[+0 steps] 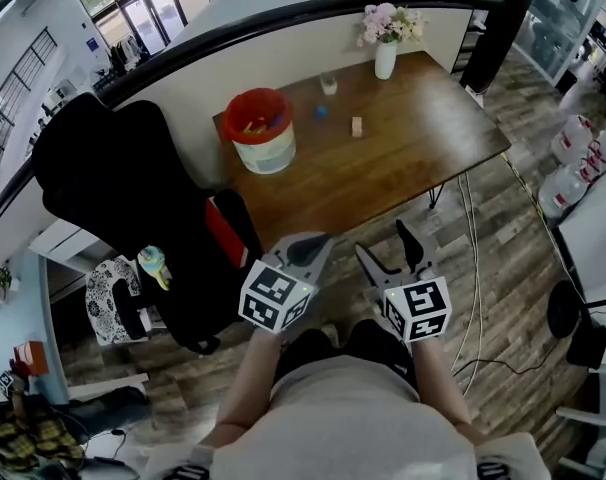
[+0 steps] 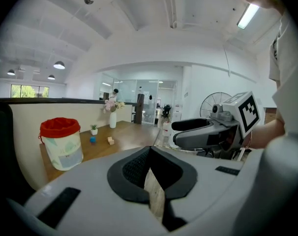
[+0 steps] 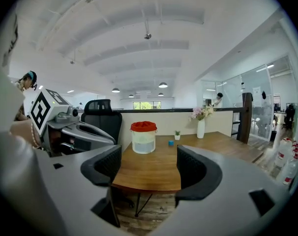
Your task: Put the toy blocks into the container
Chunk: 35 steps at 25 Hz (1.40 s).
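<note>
Currently I log: left gripper (image 1: pixel 308 240) narrow, empty; right gripper (image 1: pixel 383 243) wide, empty; container (image 1: pixel 261 133), blue block (image 1: pixel 321 112), seemingly wooden block (image 1: pixel 357 126) well ahead.

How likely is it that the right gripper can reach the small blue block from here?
Probably not yet: the right gripper, jaws apart, hangs short of the brown wooden table, and the small blue block lies toward its far side. Nothing blocks the path.
</note>
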Available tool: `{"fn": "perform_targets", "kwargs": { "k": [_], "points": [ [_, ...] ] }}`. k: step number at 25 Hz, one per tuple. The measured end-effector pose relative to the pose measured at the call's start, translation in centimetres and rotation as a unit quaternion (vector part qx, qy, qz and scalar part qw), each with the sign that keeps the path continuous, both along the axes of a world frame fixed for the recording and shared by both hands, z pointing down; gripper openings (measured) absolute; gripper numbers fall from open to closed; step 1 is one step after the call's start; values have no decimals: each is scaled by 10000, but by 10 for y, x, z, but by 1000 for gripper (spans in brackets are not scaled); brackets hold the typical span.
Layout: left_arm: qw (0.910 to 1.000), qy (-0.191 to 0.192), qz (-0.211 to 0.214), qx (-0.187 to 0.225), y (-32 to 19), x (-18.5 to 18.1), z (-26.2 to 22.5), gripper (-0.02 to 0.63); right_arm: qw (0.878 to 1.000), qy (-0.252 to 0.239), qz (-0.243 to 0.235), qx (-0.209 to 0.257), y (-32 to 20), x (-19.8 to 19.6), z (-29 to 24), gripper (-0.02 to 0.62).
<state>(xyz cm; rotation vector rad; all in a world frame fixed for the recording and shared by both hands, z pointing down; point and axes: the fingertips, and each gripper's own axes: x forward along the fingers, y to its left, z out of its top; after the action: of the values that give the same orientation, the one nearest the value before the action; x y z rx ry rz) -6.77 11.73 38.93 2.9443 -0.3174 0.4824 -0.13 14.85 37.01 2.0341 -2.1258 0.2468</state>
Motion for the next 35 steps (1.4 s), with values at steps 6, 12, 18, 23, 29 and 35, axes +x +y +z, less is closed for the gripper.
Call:
{"fn": "perform_targets", "kwargs": {
  "k": [6, 12, 18, 23, 29, 35],
  "points": [
    [9999, -27, -58, -137, -26, 12, 11, 15, 9998, 25, -194, 7, -29, 6, -2, 347],
    [9995, -9, -275, -125, -70, 34, 13, 15, 9988, 51, -459, 140, -83, 23, -3, 347],
    [9977, 107, -645, -154, -128, 62, 3, 15, 9964, 114, -819, 183, -146, 62, -9, 347],
    [9942, 283, -1002, -259, -171, 81, -6, 15, 9931, 148, -1131, 256, -198, 85, -20, 346],
    [9897, 499, -1339, -129, -216, 103, -26, 15, 9892, 174, -1430, 266, -245, 110, -23, 345],
    [9846, 538, -1666, 9, -250, 113, -36, 16, 9838, 155, -1736, 414, -284, 121, -31, 345]
  ]
}}
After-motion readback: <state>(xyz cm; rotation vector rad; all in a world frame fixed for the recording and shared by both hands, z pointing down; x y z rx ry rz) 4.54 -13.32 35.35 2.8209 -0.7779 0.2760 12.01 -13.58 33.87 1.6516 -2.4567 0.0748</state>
